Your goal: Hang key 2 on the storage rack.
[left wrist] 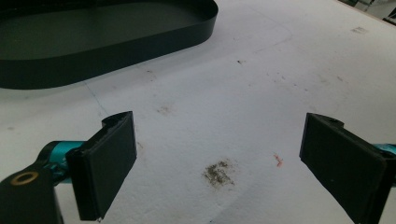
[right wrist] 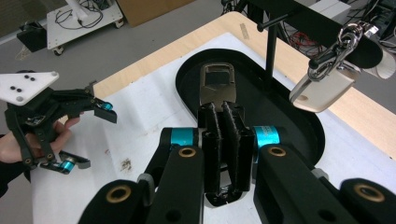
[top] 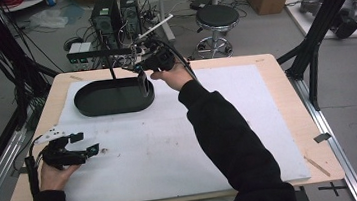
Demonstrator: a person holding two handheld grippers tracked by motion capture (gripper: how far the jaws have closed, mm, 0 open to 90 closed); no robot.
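**Right gripper clamping a flat black tool over the tray; left gripper resting open**

The right gripper (right wrist: pixel 223 140) is reaching to the far side of the table, its two black jaws pressing together on one flat black clip-like tool (right wrist: pixel 217 88) with a metal-framed opening near its far end. The tool is standing out past the jaws and hanging above the floor of the one black oval tray (right wrist: pixel 299 123); whether it is touching the tray floor cannot be told. In the high view the same gripper (top: pixel 142 79) is sitting at the tray's right end, near the rim (top: pixel 112 109).

One thin black post (right wrist: pixel 269 51) is rising at the back of the tray and carrying a crossbar. From that bar one pale tag on a metal clasp (right wrist: pixel 327 79) is hanging, just to the right of the held tool and apart from it.

The left gripper (top: pixel 81 145) is lying low at the near left of the table in the person's hand — its jaws are standing wide apart with nothing between them. The left gripper view is showing its two pads (left wrist: pixel 109 161) over bare white mat (left wrist: pixel 243 107), with a few small smudges.

The white mat is covering most of the one wooden table (top: pixel 284 69). Between the tray and the near edge, and across the whole right half, the mat is lying open — wide room for moving.
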